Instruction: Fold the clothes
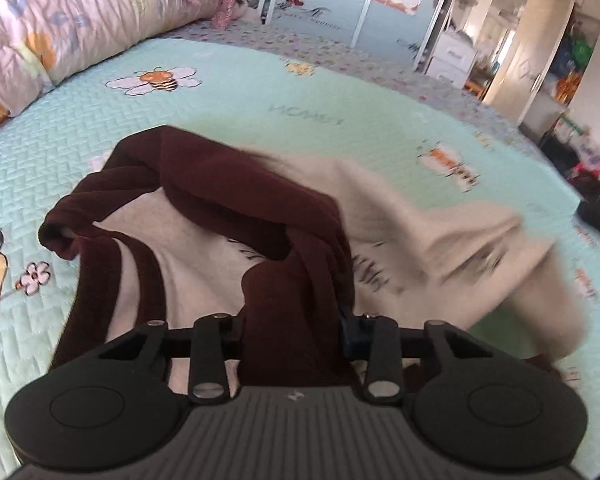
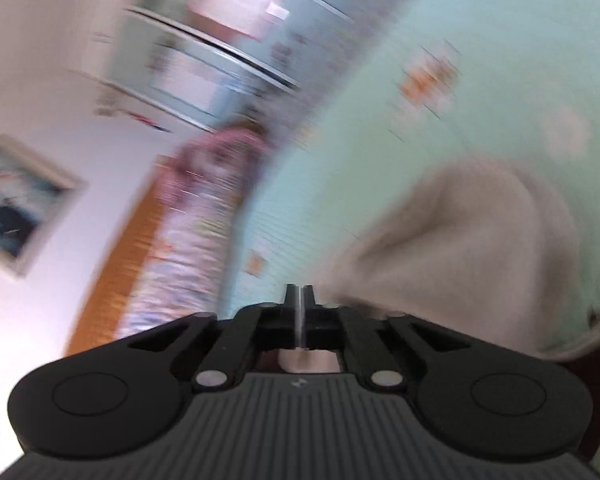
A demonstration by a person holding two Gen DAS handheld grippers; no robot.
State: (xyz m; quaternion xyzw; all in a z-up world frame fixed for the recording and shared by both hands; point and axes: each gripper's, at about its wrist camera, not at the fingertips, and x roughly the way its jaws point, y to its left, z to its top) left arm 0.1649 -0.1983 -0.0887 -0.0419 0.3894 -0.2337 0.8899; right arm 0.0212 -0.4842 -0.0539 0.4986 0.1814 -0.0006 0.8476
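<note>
A grey sweatshirt [image 1: 400,216] with dark maroon sleeves [image 1: 228,184] lies rumpled on a mint-green quilted bedspread [image 1: 240,92] printed with bees and flowers, one maroon fold rising between the fingers of the left gripper [image 1: 296,320]. The fingers themselves are hidden behind the cloth, which runs up through the gap between them and is drawn taut there, so the left gripper appears clamped on the maroon fabric. Printed lettering shows on the grey chest panel, too smeared to read. A rolled floral duvet [image 1: 60,28] lies along the far edge of the bed, with pale blue wardrobe doors [image 1: 320,8] beyond.

In the right wrist view, heavily blurred and tilted, the right gripper [image 2: 300,300] has its fingers pressed together with only a thin bright sliver between them; whether any cloth is pinched there cannot be told. The grey body of the sweatshirt bunches just beside it to the right on the bedspread, and a framed picture [image 2: 16,200] hangs on the white wall at left
</note>
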